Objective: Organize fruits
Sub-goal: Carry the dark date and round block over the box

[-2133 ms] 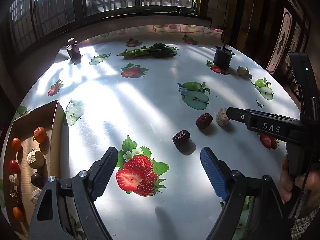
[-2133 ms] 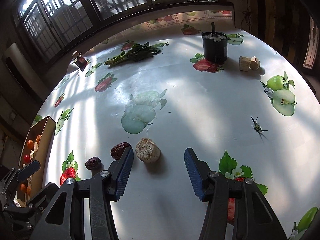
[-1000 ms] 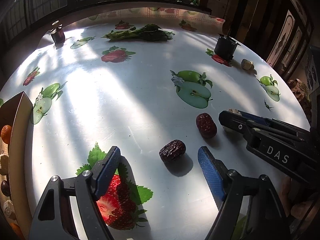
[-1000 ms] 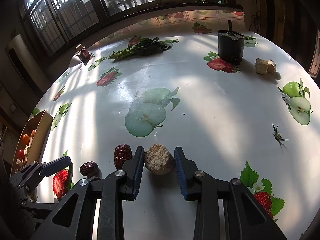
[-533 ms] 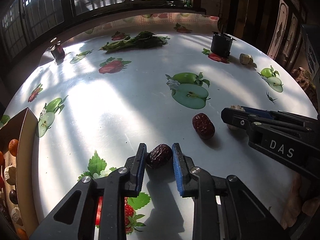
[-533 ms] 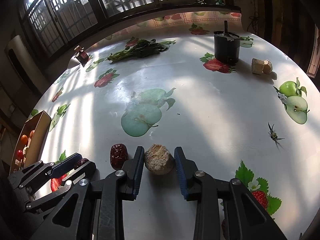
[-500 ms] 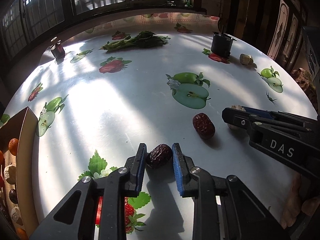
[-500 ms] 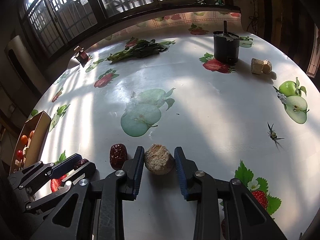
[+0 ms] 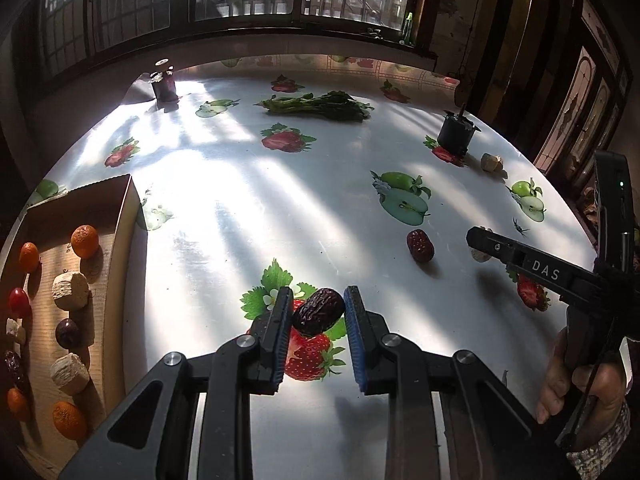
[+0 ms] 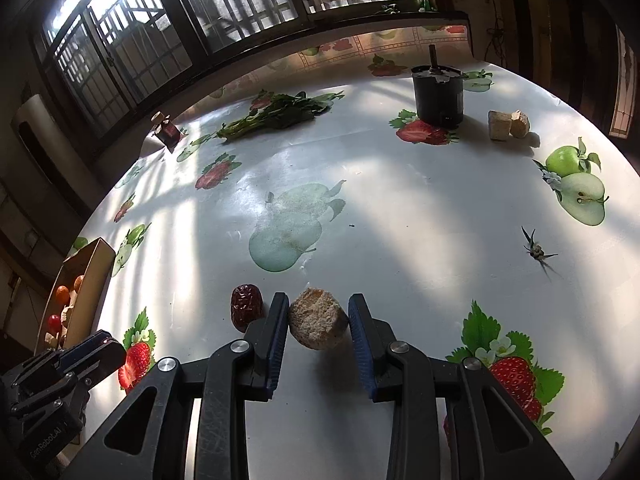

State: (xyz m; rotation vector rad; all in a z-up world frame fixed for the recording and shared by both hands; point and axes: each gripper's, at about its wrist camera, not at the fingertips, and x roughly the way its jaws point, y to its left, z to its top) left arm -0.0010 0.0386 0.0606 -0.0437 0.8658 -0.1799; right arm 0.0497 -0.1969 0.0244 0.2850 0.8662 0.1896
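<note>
Place: a home dining room
Signs: round table (image 9: 280, 208) in fruit-print oilcloth; barred windows (image 10: 240, 4); leafy greens (image 9: 320, 104)

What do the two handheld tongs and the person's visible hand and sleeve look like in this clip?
Both tongs, left and right, are black angular frames with silver rivets and ribbed blue pads. The right unit's side arm carries white "DAS" lettering, with a small green light above. The left unit's body reads "GenRobot.AI". The hand emerges from a patterned knit cuff.
</note>
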